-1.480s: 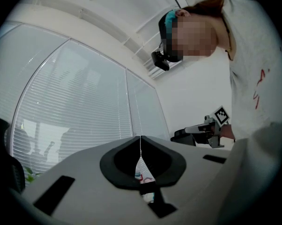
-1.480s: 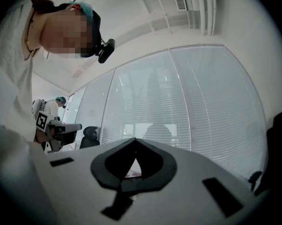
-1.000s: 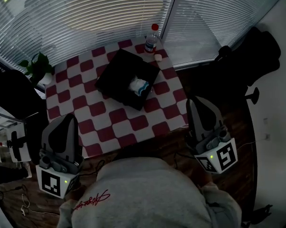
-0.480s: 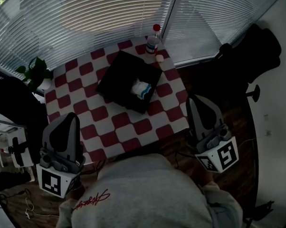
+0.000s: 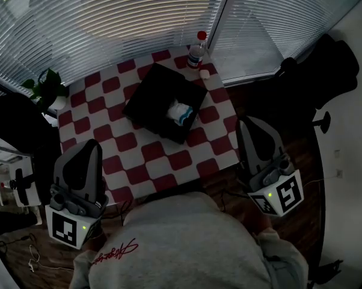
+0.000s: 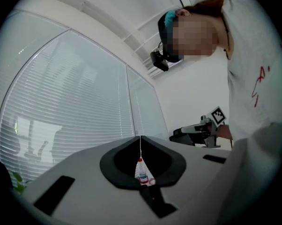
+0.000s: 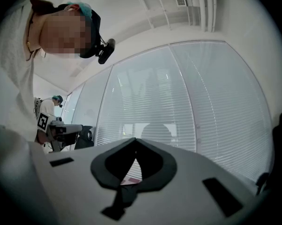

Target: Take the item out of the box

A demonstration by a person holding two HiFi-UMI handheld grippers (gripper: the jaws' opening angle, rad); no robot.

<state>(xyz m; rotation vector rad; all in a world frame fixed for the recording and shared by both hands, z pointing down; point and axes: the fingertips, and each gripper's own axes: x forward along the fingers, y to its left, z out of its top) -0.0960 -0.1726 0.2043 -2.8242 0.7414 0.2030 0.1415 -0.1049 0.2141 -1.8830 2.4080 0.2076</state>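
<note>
A black box (image 5: pixel 157 98) stands open on the red-and-white checkered table (image 5: pixel 118 143). Inside it, towards its right side, lies a white item with blue marks (image 5: pixel 179 112). My left gripper (image 5: pixel 89 146) hovers at the table's near left corner, well short of the box, shut and empty. My right gripper (image 5: pixel 247 124) hangs off the table's right edge, also shut with nothing in it. In the left gripper view the jaws (image 6: pixel 141 139) meet in a line; in the right gripper view the jaws (image 7: pixel 135 142) are closed too.
A clear bottle with a red cap (image 5: pixel 196 49) and a small white cup (image 5: pixel 204 73) stand at the table's far right corner. A potted plant (image 5: pixel 46 84) sits off the far left corner. Window blinds (image 5: pixel 127 17) run behind. Dark furniture (image 5: pixel 316 77) stands to the right.
Both grippers have stayed shut and empty near the table's front edge. The view has drifted only slightly; the box and the item have not moved.
</note>
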